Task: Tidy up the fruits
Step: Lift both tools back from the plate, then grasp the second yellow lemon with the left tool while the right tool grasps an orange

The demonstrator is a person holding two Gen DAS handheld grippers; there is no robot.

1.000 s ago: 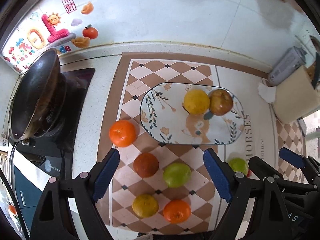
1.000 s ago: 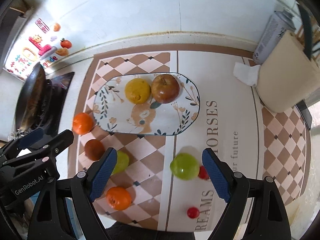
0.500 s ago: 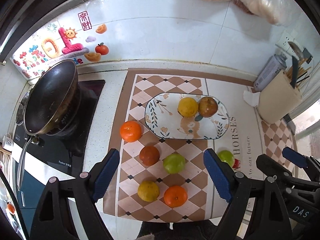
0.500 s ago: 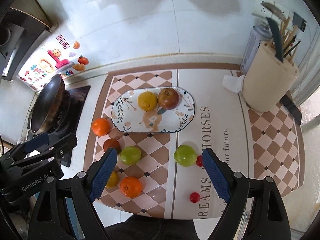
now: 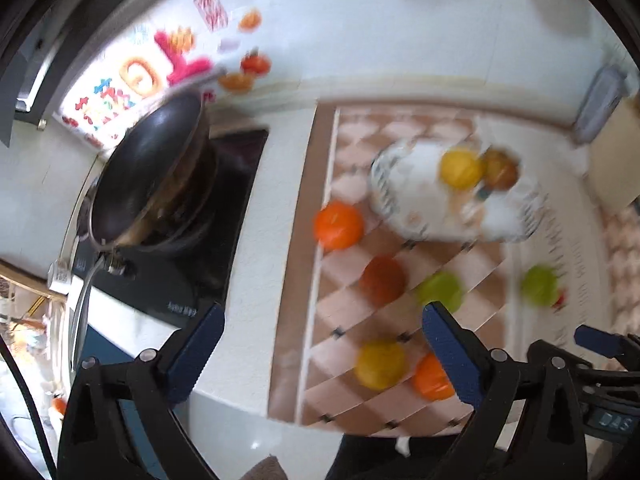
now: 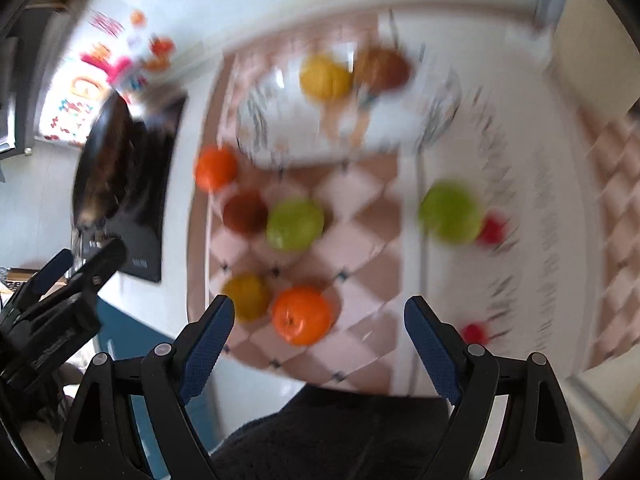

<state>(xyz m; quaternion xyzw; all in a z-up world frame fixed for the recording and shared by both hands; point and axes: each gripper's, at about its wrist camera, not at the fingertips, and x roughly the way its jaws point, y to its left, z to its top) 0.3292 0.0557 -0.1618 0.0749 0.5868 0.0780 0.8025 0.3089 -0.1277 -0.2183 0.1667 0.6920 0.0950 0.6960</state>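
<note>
Your left gripper (image 5: 320, 344) hangs above the counter with its jaws spread wide and nothing between them, its blue pads (image 5: 196, 354) framing the edge of the checkered mat (image 5: 348, 312); your right gripper (image 6: 318, 338) is likewise wide and empty, poised over an orange (image 6: 302, 314) at the mat's near end, with a yellow fruit (image 6: 248, 294) just beside it. Both views are blurred; further out on the mat lie a green apple (image 6: 295, 224) touching a dark red fruit (image 6: 245, 212), and a second orange (image 6: 215, 167) near the oval plate (image 6: 272, 136); the plate holds a yellow citrus (image 6: 325, 77) and a reddish apple (image 6: 386, 68) side by side. Off to the right, another green apple (image 6: 450, 213) sits against a small red fruit (image 6: 493, 230), a second small red fruit (image 6: 474, 332) lying well apart; a black wok (image 5: 148, 172) rests on the stove (image 5: 224, 216) at your left.
</note>
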